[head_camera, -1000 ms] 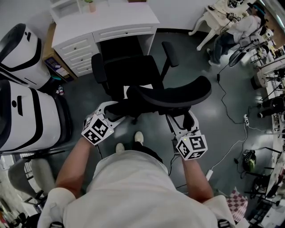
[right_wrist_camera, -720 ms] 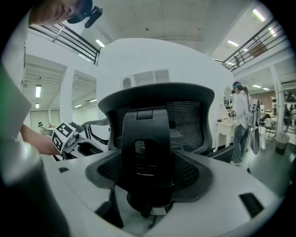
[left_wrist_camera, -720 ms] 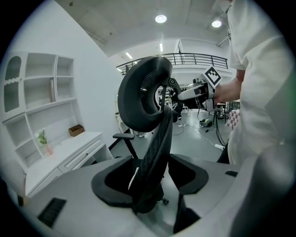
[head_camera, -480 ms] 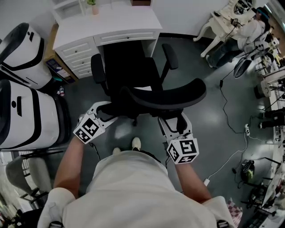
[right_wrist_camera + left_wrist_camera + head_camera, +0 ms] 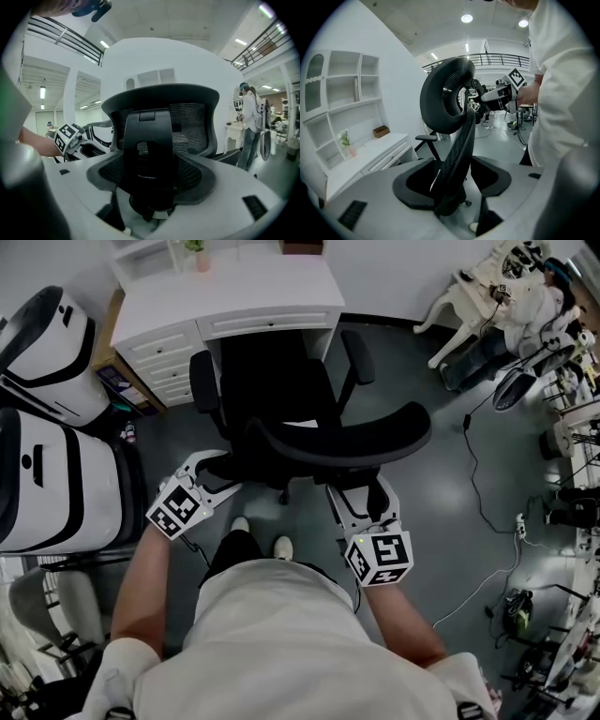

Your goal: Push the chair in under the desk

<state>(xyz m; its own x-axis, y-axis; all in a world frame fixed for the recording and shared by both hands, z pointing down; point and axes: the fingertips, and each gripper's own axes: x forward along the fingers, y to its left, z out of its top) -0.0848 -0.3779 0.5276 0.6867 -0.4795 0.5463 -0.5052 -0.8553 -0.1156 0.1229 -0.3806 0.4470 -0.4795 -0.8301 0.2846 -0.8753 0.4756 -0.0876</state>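
Observation:
A black office chair (image 5: 277, 390) faces the white desk (image 5: 234, 289), its seat at the mouth of the knee gap. Its curved backrest (image 5: 339, 439) is nearest me. My left gripper (image 5: 216, 472) is at the backrest's left edge. In the left gripper view the thin backrest edge (image 5: 457, 140) runs between the wide jaws of the left gripper (image 5: 457, 180) with gaps either side. My right gripper (image 5: 361, 493) is behind the backrest's right part. In the right gripper view the chair's back spine (image 5: 149, 154) stands between the right gripper's (image 5: 154, 178) spread jaws.
Two large white-and-black machines (image 5: 47, 474) stand close on the left. Cables (image 5: 483, 493) trail over the grey floor on the right. A person (image 5: 530, 301) sits by white furniture at the far right. My shoes (image 5: 281, 545) are just behind the chair base.
The chair has rolled towards the desk, its seat now nearer the knee gap. Both grippers have moved forward with the backrest, and my feet have stepped after them.

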